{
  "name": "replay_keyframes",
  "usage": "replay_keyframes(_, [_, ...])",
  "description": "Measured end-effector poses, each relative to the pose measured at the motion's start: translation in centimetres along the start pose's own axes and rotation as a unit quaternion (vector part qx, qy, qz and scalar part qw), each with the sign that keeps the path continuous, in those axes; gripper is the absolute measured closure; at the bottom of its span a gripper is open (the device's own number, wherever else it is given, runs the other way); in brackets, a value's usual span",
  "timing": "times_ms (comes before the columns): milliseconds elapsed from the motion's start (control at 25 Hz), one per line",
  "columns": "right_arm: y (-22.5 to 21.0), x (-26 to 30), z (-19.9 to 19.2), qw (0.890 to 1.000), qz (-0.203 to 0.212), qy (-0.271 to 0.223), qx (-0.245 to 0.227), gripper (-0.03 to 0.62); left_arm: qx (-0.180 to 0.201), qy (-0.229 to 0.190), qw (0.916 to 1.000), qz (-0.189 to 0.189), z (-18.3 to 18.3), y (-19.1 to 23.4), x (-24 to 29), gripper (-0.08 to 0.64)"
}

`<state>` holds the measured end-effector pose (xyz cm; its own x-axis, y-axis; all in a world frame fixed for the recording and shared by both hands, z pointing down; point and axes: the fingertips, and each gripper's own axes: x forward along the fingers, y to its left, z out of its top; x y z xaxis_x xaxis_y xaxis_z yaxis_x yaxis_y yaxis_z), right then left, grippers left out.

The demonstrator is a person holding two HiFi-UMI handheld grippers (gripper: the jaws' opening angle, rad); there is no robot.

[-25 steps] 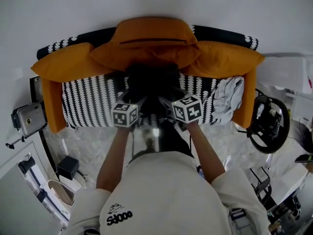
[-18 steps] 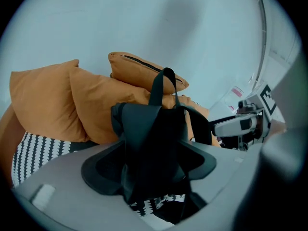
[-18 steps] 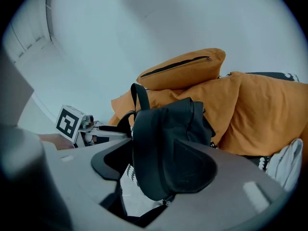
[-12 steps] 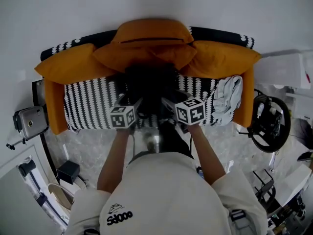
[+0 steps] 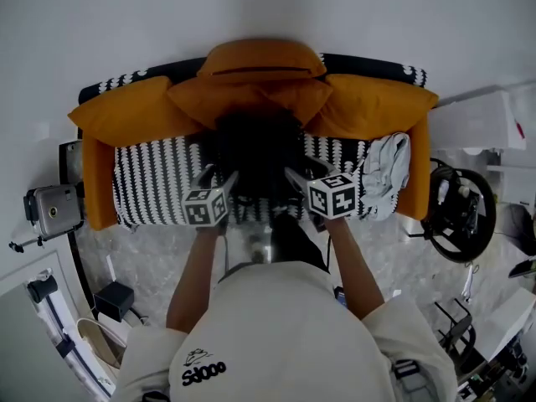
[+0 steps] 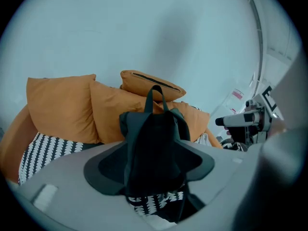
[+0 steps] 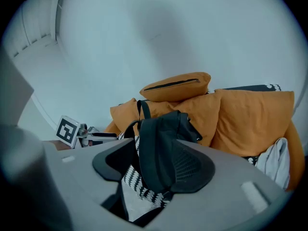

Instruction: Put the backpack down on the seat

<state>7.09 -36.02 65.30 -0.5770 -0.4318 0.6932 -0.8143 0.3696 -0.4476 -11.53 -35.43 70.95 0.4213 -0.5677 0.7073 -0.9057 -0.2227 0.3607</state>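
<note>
Backpack (image 5: 251,151) looks placed: upright mid-seat (image 5: 155,187), 12 o'clock from you, against the orange cushions (image 5: 251,99). Left gripper (image 5: 219,179) is at its 7, right gripper (image 5: 293,176) at its 5. Both jaws are wide apart, just closed slightly, backpack lined up ahead but unpinched. Pull straight back toward 6, clear of the straps.

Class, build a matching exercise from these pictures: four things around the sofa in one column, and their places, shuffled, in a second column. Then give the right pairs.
Things
1. black fabric backpack
2. flat orange cushion with a zip
3. crumpled pale cloth
4. black wheel-shaped device

Places (sides as in the head view)
A. on the floor, past the sofa's right end
B. on top of the other orange cushions
C. in the middle of the black-and-white patterned seat
D. at the seat's right end, beside the orange armrest

Pairs: 1-C, 2-B, 3-D, 4-A
</note>
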Motion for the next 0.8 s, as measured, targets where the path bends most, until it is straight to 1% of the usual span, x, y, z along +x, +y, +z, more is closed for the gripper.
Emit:
replay_keyframes(480, [2.9, -6.3, -1.1, 0.998, -0.026, -0.065, 0.003, 0.365, 0.015, -0.058, 0.9982, 0.002, -0.9, 0.1, -7.4, 0.286])
replay_keyframes(800, [4.7, -11.1, -2.5, 0.994, -0.042, -0.100, -0.010, 0.379, 0.026, -0.092, 0.9954, -0.004, -1.8, -1.6, -12.3, 0.305])
